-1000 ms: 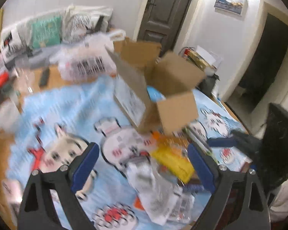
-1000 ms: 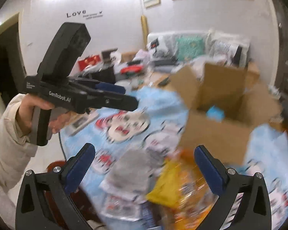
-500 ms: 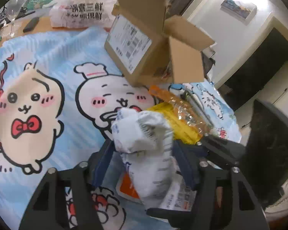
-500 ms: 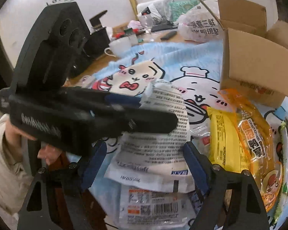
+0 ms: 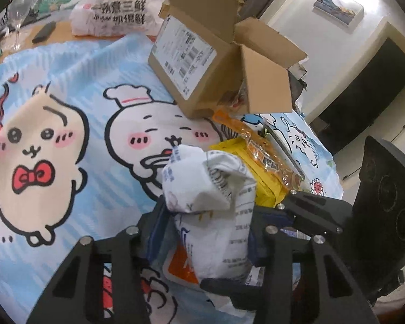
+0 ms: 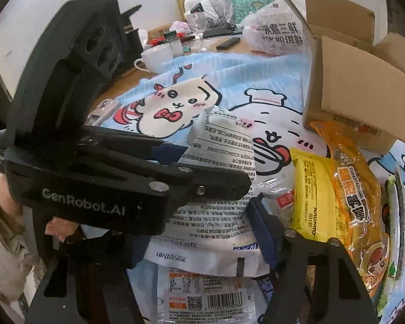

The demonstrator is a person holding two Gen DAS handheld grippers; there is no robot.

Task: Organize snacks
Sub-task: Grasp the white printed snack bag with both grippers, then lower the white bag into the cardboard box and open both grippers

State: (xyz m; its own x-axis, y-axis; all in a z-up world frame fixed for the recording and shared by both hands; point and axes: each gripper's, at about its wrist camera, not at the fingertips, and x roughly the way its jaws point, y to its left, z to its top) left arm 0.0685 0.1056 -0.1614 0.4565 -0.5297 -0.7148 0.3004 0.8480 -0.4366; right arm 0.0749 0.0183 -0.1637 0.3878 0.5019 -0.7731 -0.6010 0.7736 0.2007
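A white snack bag [image 5: 210, 189] with printed text lies on top of a pile of packets on the blue cartoon tablecloth [image 5: 94, 81]. My left gripper [image 5: 208, 216] has its jaws closing on the bag's near end, and the pads press it into a crumpled bulge. In the right wrist view the same bag [image 6: 224, 156] fills the gap of my right gripper [image 6: 199, 229], whose jaws are closing with the pads against its sides. The left gripper's black finger [image 6: 216, 183] crosses over the bag there. An open cardboard box [image 5: 202, 62] stands behind the pile.
Beside the bag lie a yellow packet [image 6: 313, 194], an orange packet [image 6: 356, 205] and a green-edged one [image 6: 397, 216]. A barcoded packet [image 6: 202, 297] lies underneath. At the back stand a white cup [image 6: 156, 56], a wine glass [image 6: 198, 24] and a white plastic bag [image 6: 275, 32].
Both grippers came down onto the pile and their jaws closed in from wide open around the white bag. The bag is now squeezed and crumpled between the left fingers.
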